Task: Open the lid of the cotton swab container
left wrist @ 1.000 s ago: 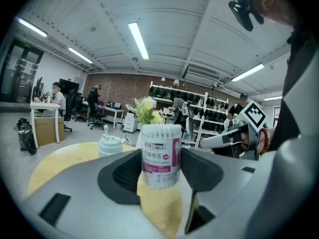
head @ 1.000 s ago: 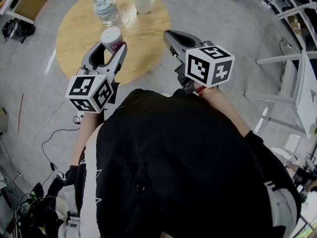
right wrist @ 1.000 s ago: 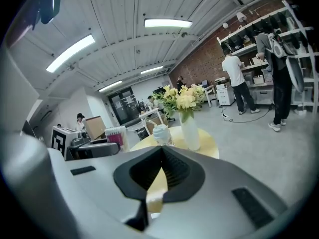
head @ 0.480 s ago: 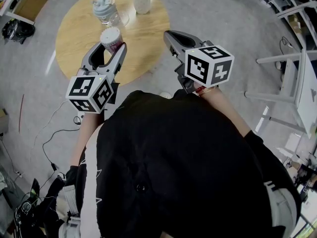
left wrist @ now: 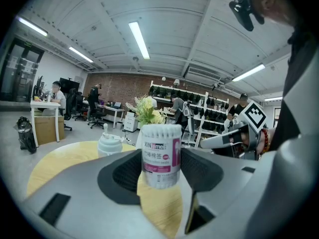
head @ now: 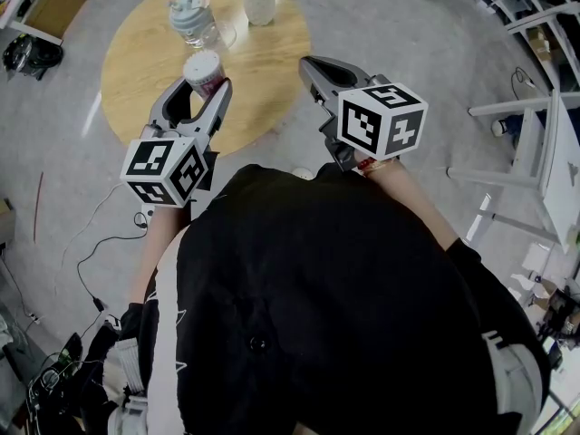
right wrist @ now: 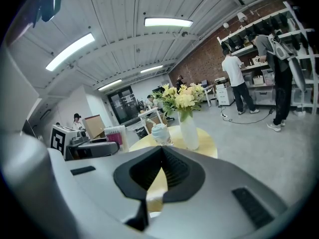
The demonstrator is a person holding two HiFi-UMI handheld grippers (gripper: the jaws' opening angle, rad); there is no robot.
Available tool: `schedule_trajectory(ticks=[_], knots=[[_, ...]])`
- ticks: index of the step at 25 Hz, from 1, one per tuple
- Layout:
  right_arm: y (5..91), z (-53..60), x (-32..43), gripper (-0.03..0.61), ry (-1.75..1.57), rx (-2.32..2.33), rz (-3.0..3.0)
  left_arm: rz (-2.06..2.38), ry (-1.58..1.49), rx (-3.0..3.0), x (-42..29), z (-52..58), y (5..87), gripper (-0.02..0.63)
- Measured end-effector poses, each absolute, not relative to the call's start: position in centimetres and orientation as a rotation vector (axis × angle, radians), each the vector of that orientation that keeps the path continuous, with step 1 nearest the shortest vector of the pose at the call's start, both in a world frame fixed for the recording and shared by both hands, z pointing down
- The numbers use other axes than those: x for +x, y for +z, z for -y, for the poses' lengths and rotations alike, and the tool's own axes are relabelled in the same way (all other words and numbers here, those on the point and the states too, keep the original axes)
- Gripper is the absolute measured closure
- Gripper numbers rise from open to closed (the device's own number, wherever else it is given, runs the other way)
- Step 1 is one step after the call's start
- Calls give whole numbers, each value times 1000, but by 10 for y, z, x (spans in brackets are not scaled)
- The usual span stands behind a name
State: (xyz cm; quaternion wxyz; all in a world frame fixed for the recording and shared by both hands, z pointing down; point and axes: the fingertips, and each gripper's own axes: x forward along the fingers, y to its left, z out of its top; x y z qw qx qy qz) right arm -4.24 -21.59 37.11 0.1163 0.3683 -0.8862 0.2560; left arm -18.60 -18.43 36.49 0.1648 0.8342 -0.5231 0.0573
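Little changed around my claws. In the head view the lidded bottle (head: 192, 18) and the round table (head: 145, 62) slid a hair toward the upper left. A small pale shape (head: 500, 126), too small to identify, came in beside the white frame (head: 512, 107).

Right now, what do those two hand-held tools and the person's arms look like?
Both the left gripper and right gripper are grey plastic pincers with black ribbed pads, each carrying a white cube printed with black square markers. The person wears a black top and a red beaded bracelet on the right wrist.
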Motion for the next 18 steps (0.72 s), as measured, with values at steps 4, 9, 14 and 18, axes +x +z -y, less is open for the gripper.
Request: schedule_trajectory(ticks=[4, 9, 14, 18], knots=[[371, 216, -42, 575, 750, 1077, 2593, 1489, 161, 2375, -185, 184, 365, 359], [371, 216, -44, 575, 743, 1070, 2594, 1493, 157, 2377, -187, 185, 364, 359], [371, 216, -44, 575, 742, 1068, 2594, 1495, 157, 2375, -187, 185, 364, 359], [372, 216, -45, 575, 738, 1063, 2592, 1494, 157, 2374, -187, 185, 365, 359]])
